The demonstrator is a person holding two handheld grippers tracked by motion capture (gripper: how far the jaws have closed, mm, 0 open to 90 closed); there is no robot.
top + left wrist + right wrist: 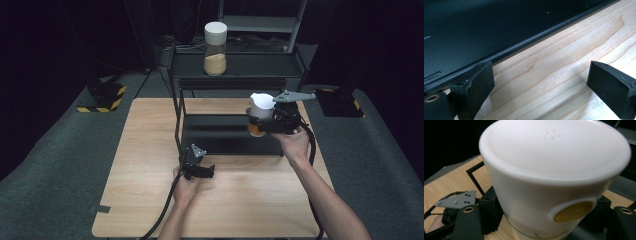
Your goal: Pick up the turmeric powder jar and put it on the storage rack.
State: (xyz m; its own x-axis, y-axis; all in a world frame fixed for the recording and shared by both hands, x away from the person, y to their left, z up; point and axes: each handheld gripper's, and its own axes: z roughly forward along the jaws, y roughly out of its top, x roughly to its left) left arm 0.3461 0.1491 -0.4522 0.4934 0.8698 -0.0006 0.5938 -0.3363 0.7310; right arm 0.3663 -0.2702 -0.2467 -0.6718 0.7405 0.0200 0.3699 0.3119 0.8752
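Where the right gripper (270, 122) is held above the lower shelf of the black metal rack (225, 132), we find its jaws pinching a jar (260, 112) just below its white lid (554, 155), one jaw on either side in the right gripper view. The jar stands roughly upright, long axis near vertical, lid uppermost and leaning slightly toward the person; orange-brown contents show at its base in the high view. A round yellow-brown mark (573, 211) sits on the lid's side wall.

The left gripper (199, 170) rests low over the light wooden table (150, 150), just in front of the rack's lower edge. Its jaws are spread wide with nothing between them, bare wood grain (544, 82) showing in the gap.

On the rack's upper shelf, well apart from both grippers, we list a second jar (215, 47): upright, white lid on, tan powder in its lower part.

Beyond: grey carpet floor (60, 150), a black-and-yellow striped foot (102, 97) at left, dark surroundings.
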